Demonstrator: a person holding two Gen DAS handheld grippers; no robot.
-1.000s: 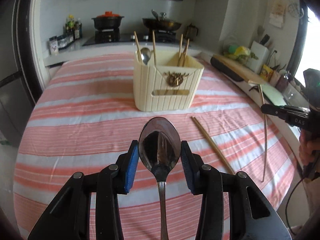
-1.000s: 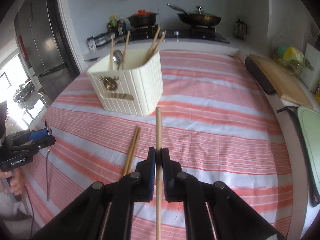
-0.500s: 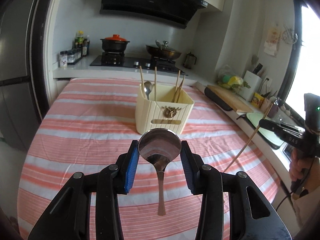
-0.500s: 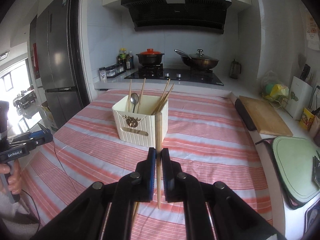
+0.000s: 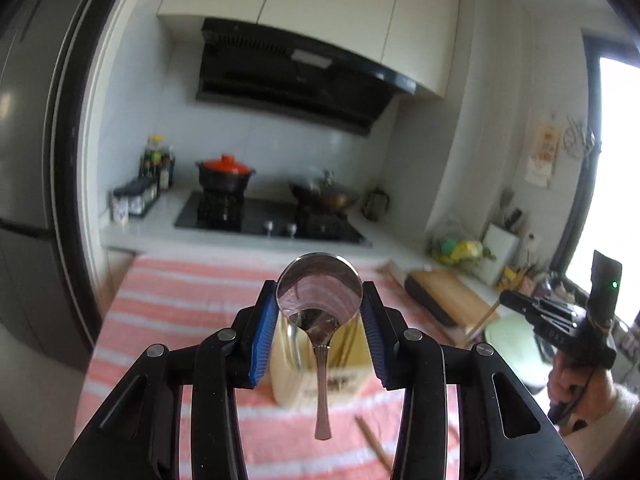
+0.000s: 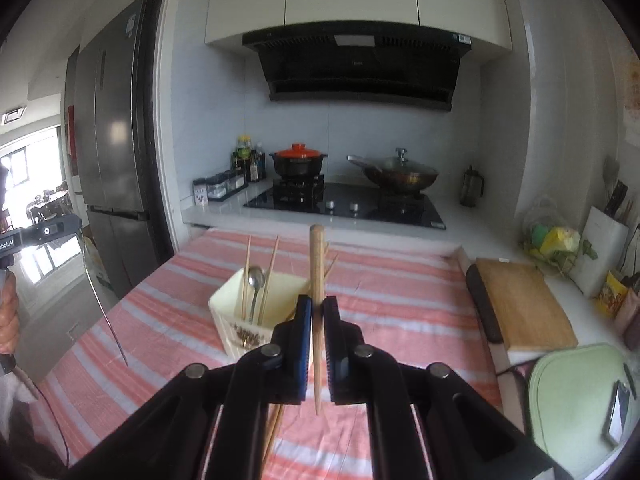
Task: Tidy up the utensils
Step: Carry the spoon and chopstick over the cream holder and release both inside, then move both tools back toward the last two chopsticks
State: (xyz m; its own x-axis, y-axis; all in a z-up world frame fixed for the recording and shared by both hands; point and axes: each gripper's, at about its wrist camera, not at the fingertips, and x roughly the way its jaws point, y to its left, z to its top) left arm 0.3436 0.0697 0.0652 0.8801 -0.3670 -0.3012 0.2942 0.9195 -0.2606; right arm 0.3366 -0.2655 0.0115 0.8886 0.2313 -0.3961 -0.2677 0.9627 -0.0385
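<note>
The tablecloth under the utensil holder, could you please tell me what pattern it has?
Salmon-pink and white stripes on the tablecloth, clearest in the right wrist view.

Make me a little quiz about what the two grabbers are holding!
1. True or false: the left gripper holds a fork.
2. What does the right gripper clamp: A a chopstick, B a knife, C a straw?
3. What stands in the cream holder beside its chopsticks?

Key: 1 false, it holds a spoon by the bowl. 2 A. 3 a second spoon.
</note>
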